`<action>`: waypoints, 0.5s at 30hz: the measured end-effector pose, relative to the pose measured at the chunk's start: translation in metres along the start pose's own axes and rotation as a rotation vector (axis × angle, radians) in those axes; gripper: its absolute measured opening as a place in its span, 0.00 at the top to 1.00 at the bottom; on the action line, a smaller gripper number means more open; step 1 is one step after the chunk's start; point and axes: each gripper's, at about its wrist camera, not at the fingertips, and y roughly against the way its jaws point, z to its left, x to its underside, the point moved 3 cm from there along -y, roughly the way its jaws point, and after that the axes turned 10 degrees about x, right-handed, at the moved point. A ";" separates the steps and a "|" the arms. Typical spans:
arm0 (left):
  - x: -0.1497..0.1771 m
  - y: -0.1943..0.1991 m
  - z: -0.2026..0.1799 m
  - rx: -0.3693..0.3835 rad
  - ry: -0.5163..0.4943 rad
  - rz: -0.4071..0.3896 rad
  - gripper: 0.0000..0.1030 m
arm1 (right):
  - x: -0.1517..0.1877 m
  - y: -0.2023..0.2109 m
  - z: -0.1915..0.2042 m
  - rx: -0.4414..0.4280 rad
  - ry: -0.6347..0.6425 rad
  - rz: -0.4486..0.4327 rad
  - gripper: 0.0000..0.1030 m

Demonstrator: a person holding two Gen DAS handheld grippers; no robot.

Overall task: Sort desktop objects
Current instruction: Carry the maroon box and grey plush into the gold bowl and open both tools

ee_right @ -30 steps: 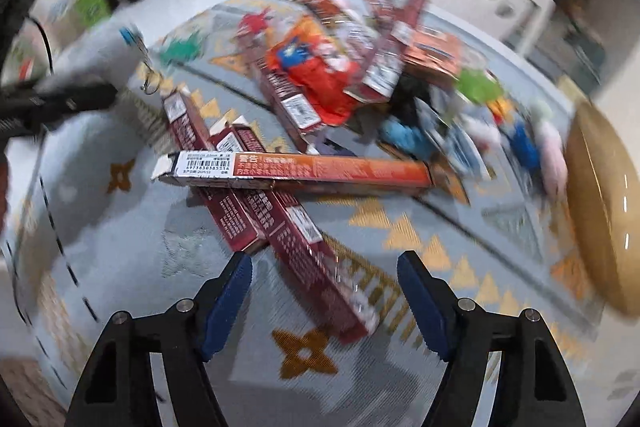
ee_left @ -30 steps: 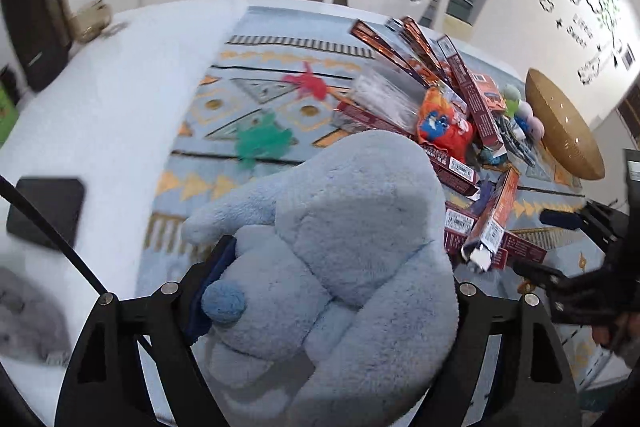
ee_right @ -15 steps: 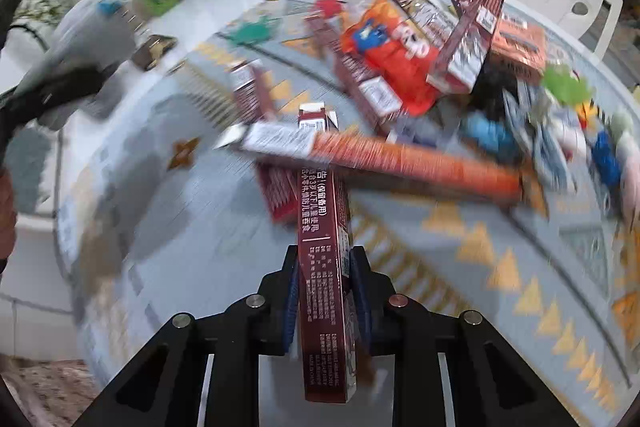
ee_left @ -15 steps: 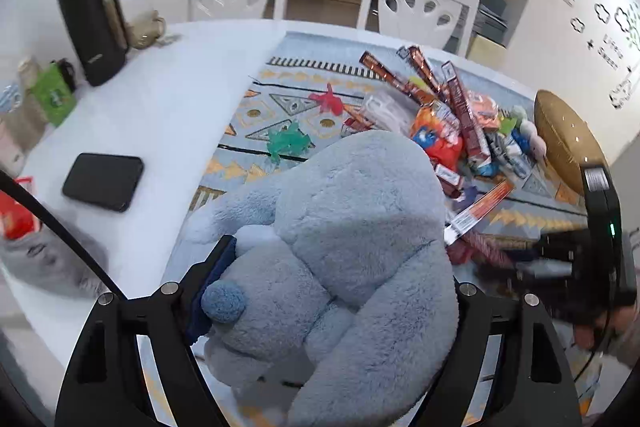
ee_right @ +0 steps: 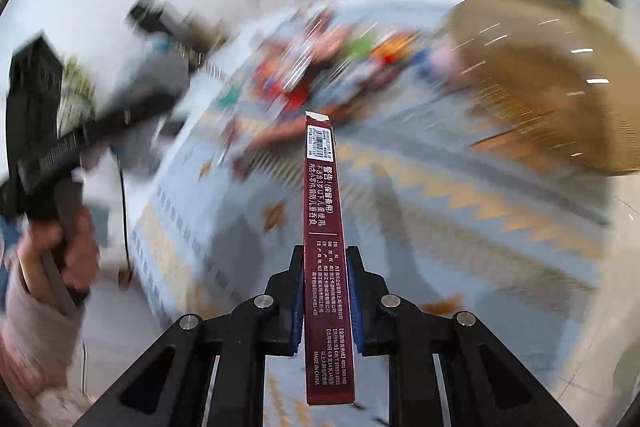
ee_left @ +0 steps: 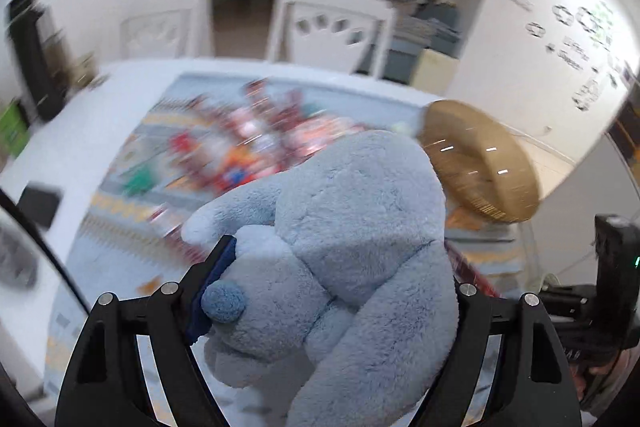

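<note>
My left gripper (ee_left: 332, 291) is shut on a large blue-grey plush toy (ee_left: 344, 251) and holds it above the table; the toy fills the lower middle of the left wrist view. My right gripper (ee_right: 325, 291) is shut on a long dark red box (ee_right: 326, 247) with white print, held lengthwise and lifted above the patterned mat (ee_right: 420, 227). A blurred pile of boxes, packets and small toys (ee_left: 256, 143) lies on the mat; it also shows in the right wrist view (ee_right: 320, 67). A woven basket (ee_left: 476, 163) stands at the right, also in the right wrist view (ee_right: 552, 79).
The white table (ee_left: 80, 147) carries a black phone (ee_left: 40, 203) and a green item (ee_left: 12, 127) at the left. White chairs (ee_left: 332, 27) stand behind it. The left hand and its gripper (ee_right: 52, 155) show at the left of the right wrist view.
Both grippers have lifted and swung toward the basket; the views are blurred with motion. The right gripper, which closed on the red box a moment ago, now holds it clear of the pile.
</note>
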 end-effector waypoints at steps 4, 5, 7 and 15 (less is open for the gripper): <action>-0.042 -0.032 -0.059 0.084 -0.094 -0.019 0.22 | -0.032 0.042 -0.047 0.149 -0.099 -0.129 0.83; -0.051 -0.041 -0.074 0.096 -0.122 -0.023 0.22 | -0.042 0.048 -0.059 0.193 -0.130 -0.150 0.83; -0.067 -0.062 -0.098 0.121 -0.165 -0.019 0.22 | -0.057 0.055 -0.080 0.256 -0.196 -0.171 0.83; -0.087 -0.139 -0.145 0.181 -0.219 0.053 0.22 | -0.092 0.048 -0.120 0.375 -0.364 -0.176 0.83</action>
